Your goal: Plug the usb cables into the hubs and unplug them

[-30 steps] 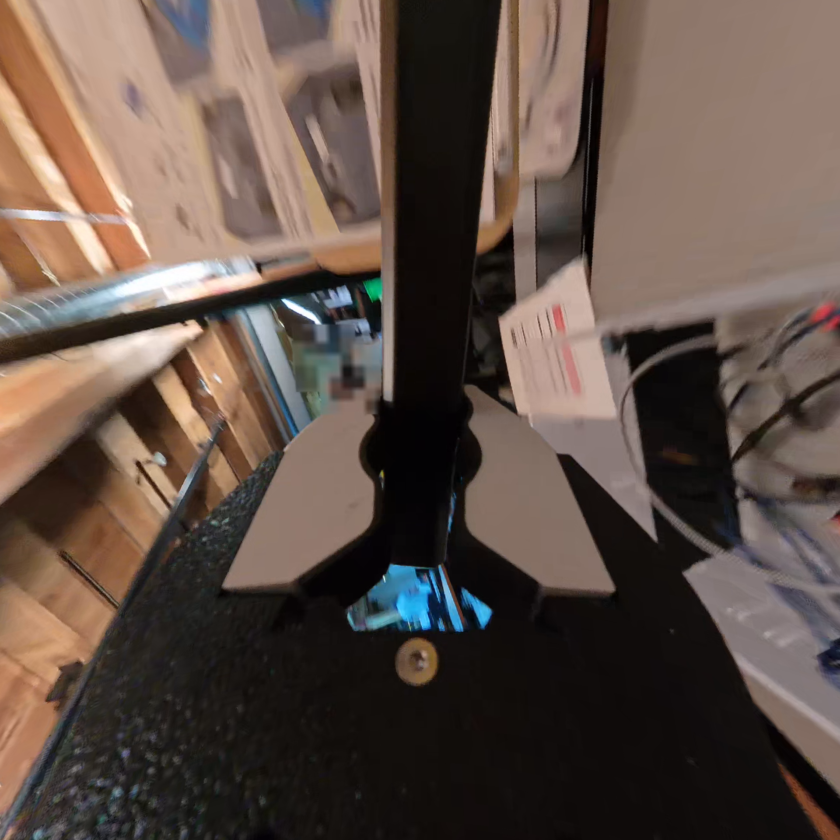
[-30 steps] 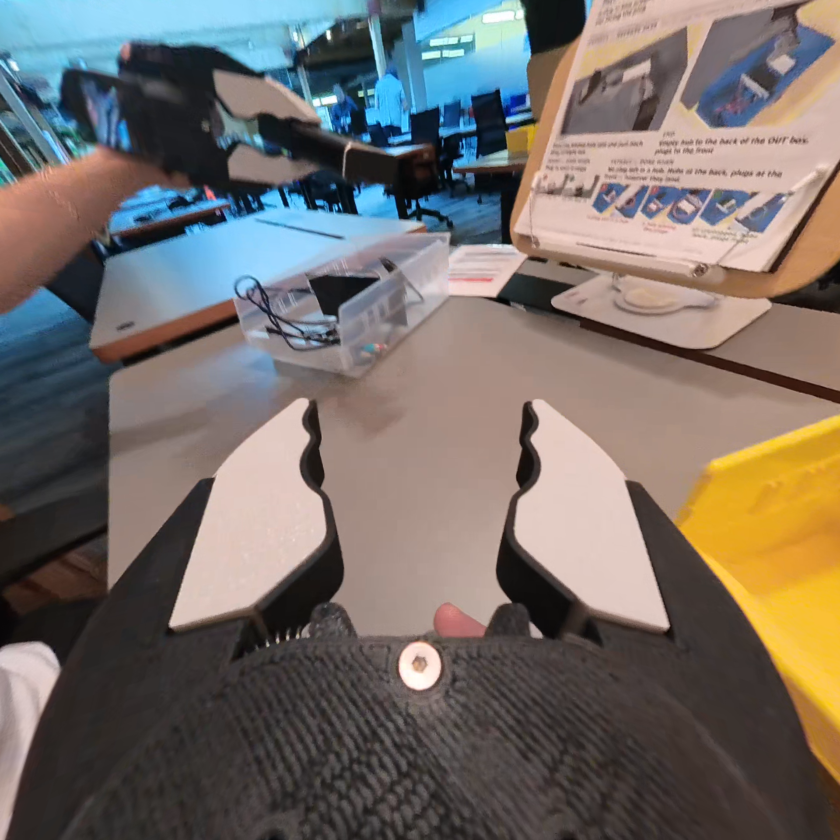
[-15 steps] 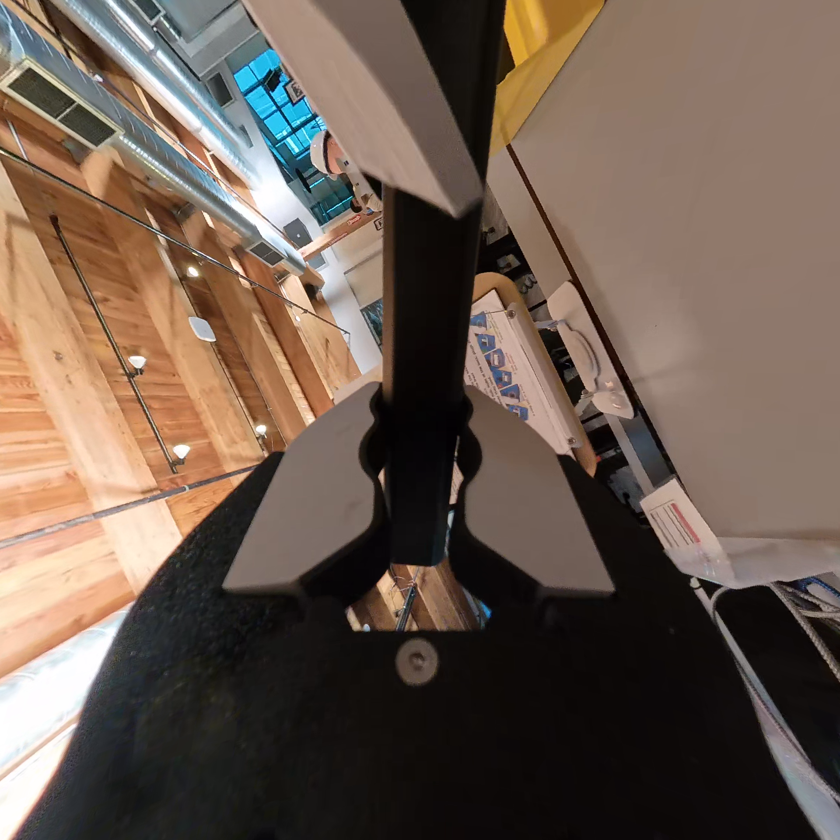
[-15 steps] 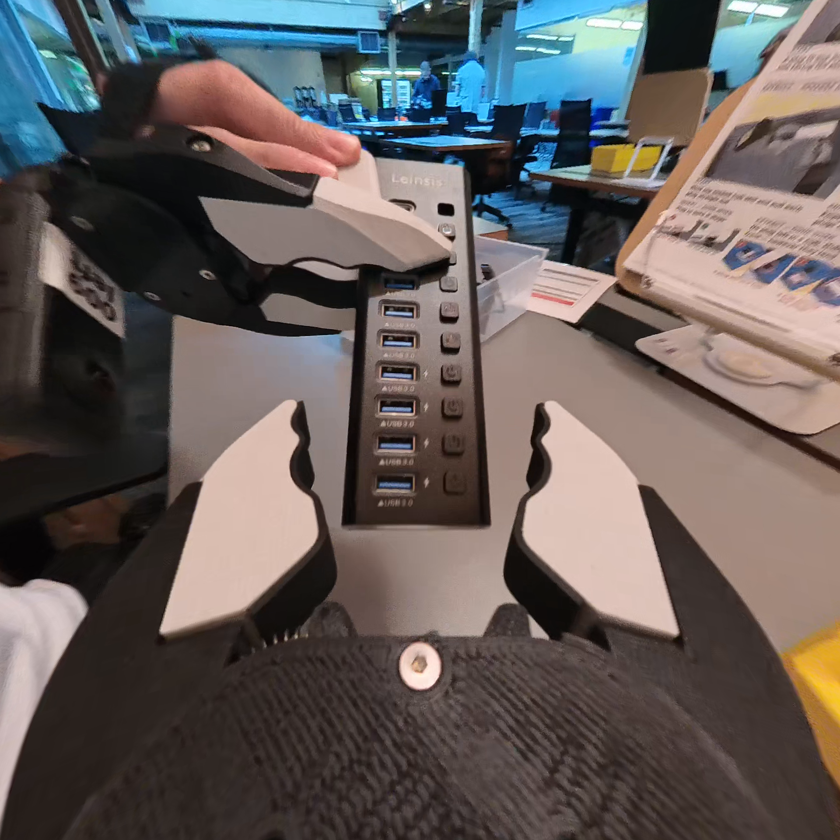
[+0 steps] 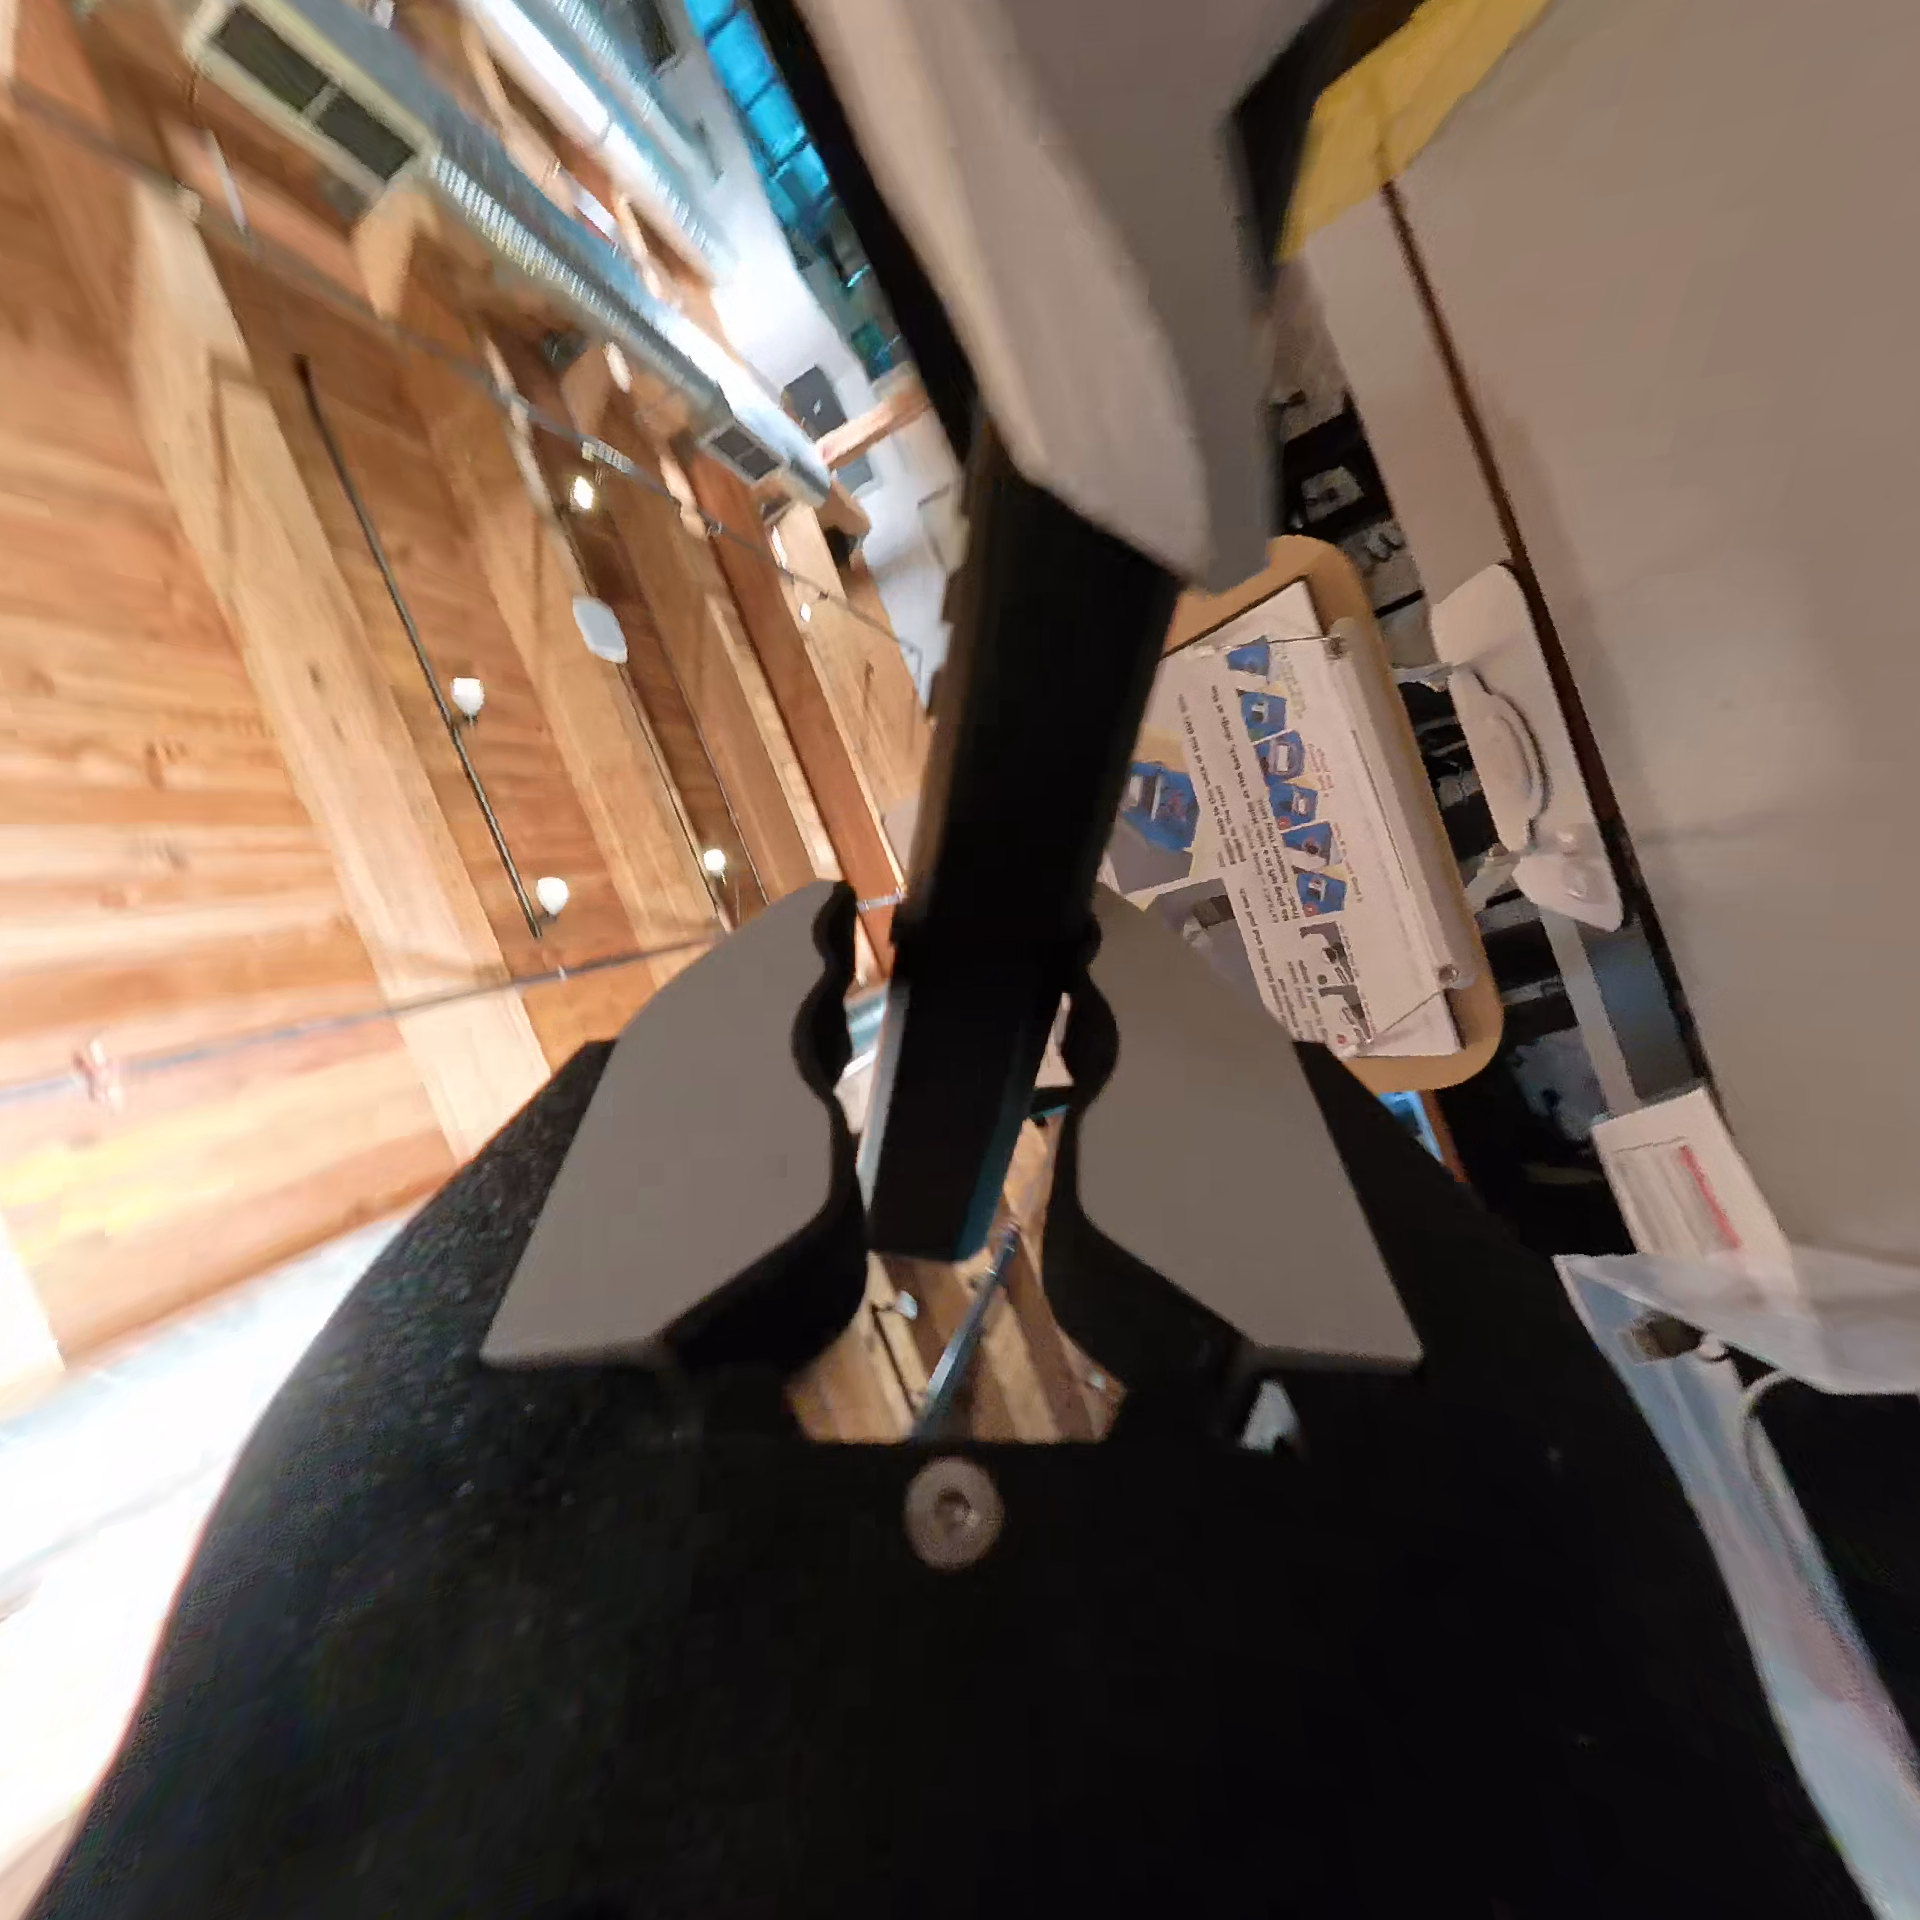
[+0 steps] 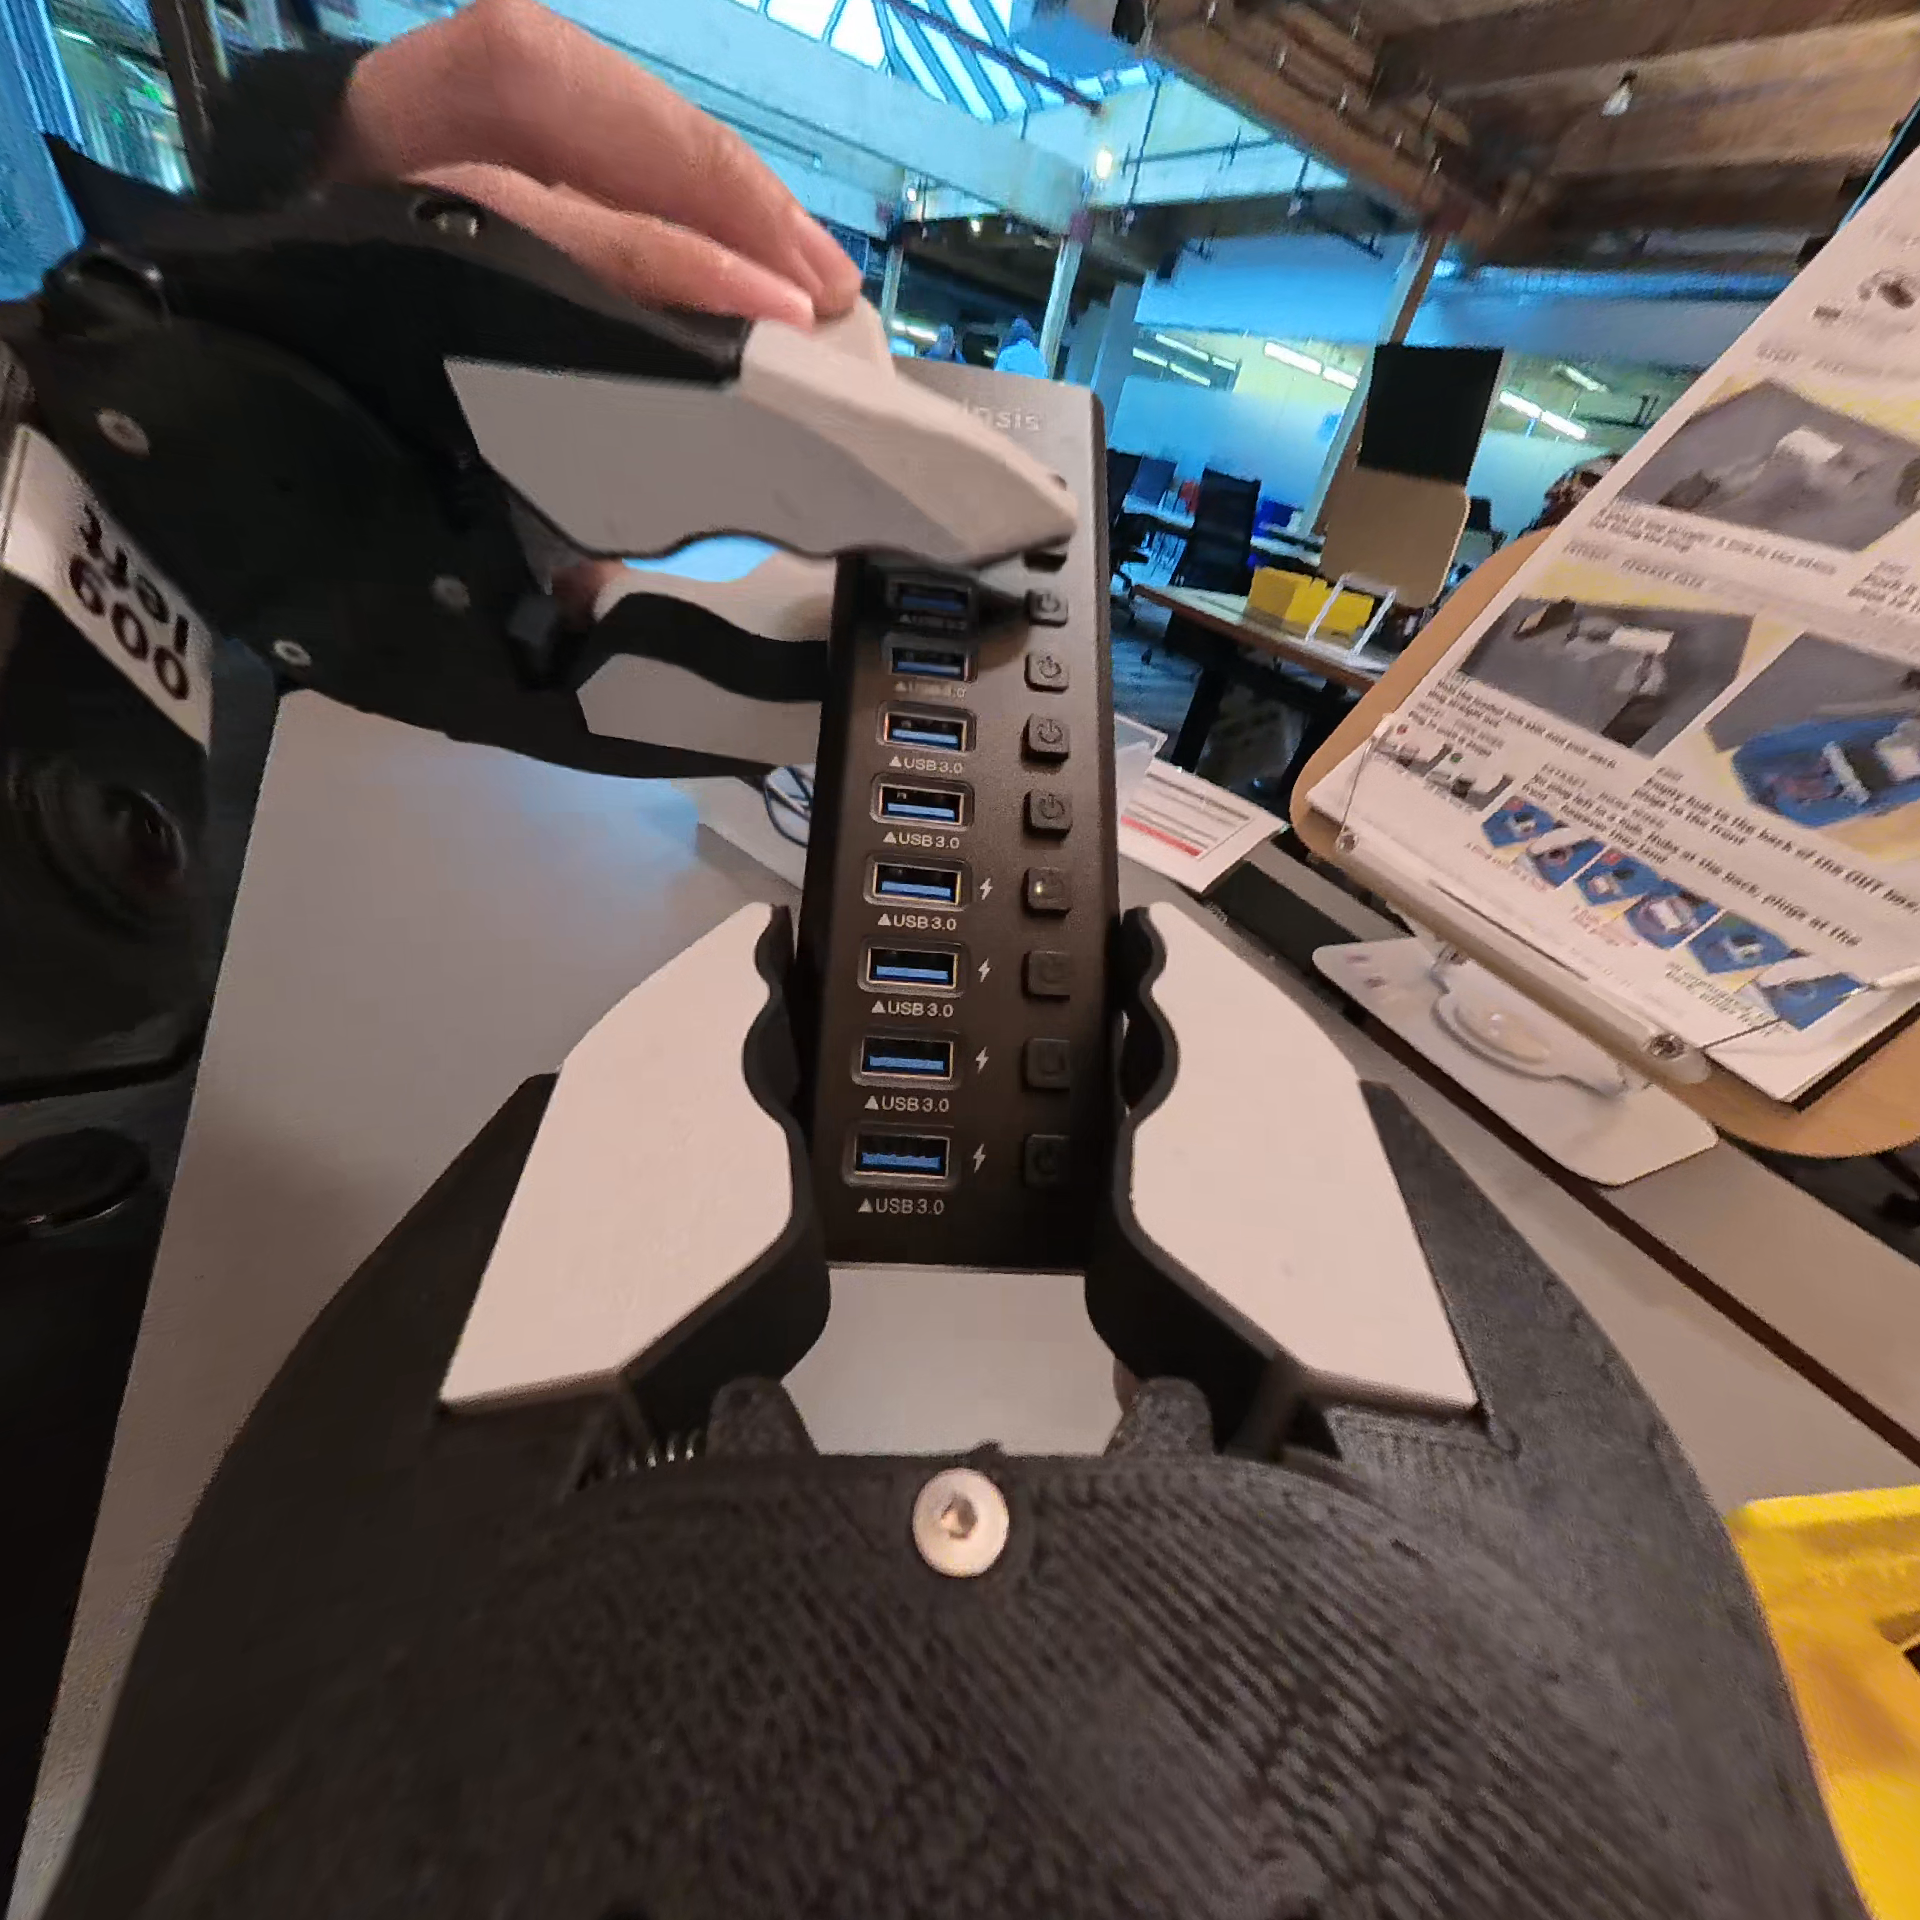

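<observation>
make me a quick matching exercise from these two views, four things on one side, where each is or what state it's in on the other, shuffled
Things:
1. long black USB hub
2. left gripper
3. flat yellow bin
4. illustrated instruction sheet on a wooden stand

Places or states:
A. bottom right corner of the right wrist view
B. propped at a slant, right of the hub
C. held by both grippers
D. clamped on the hub's far end, a hand on top

Pairs: 1-C, 2-D, 3-A, 4-B
</observation>
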